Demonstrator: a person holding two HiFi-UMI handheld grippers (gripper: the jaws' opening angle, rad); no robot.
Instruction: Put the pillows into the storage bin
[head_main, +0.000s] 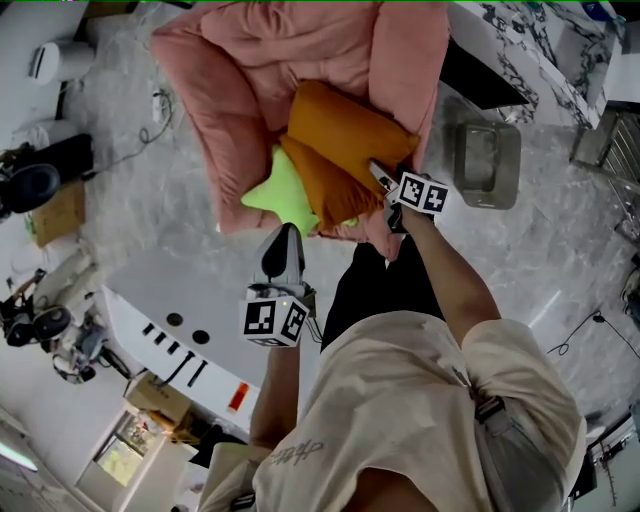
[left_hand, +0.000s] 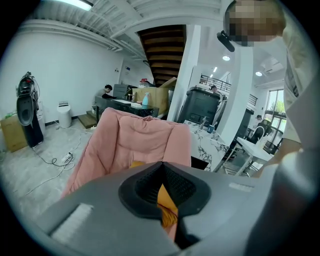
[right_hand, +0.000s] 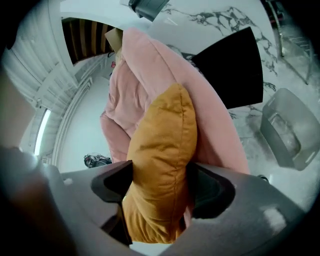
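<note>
As the right hand-held gripper (right_hand: 159, 181) pinches the orange pillow (right_hand: 162, 130), green pillow (head_main: 283, 190) lies half-covered.

an open-plan office or lab workspace: a grey marble-look floor (head_main: 560, 250) with loose black cables (left_hand: 54, 161), a dark wooden staircase (left_hand: 162, 52), brown cardboard boxes (left_hand: 150, 94) by a desk with a seated person (left_hand: 106, 92), and a white marble-veined counter (head_main: 520, 45).

I can read no words or numbers anywhere. The dark script printed on the back of my cream cotton shirt (head_main: 295, 455) is too small and warped to make out. One white marker cube (head_main: 275, 318) and the other (head_main: 422, 194) bear only black square patterns.
</note>
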